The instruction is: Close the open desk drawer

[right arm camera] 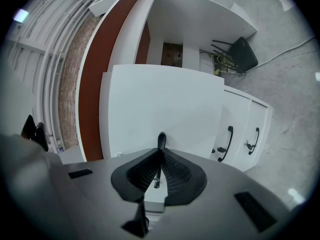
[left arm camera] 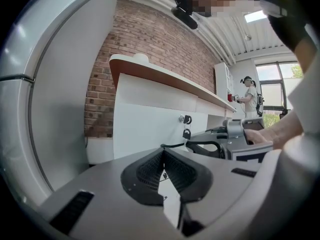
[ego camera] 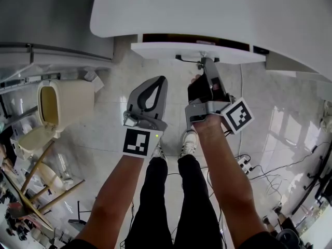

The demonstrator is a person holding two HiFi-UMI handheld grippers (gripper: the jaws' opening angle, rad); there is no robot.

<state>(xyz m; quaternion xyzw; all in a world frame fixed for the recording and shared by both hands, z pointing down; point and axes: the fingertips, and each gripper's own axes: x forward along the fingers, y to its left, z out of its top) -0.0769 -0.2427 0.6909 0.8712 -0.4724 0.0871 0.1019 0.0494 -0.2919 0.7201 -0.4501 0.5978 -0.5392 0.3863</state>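
Under the white desk top point(ego camera: 218, 9) the white drawer point(ego camera: 155, 51) stands out a little from the desk, seen from above. Its black handle point(ego camera: 188, 59) runs along the front. My right gripper point(ego camera: 205, 62) reaches level onto that handle. In the right gripper view the handle point(right arm camera: 161, 140) sits pinched between the shut jaws of the right gripper point(right arm camera: 160, 149), with the drawer front point(right arm camera: 165, 99) close behind. My left gripper point(ego camera: 161, 80) hangs left of it, short of the drawer, shut and empty. The left gripper view shows the left gripper point(left arm camera: 164, 153) tips meeting, and a key point(left arm camera: 186, 119) in the drawer lock.
A beige bin point(ego camera: 59, 102) with its lid open stands on the floor at left, wooden legs point(ego camera: 36, 185) below it. A power strip point(ego camera: 243, 162) and cables lie at right. Lower cabinet fronts with black handles point(right arm camera: 229, 140) sit beside the drawer. A person point(left arm camera: 248, 96) stands far off.
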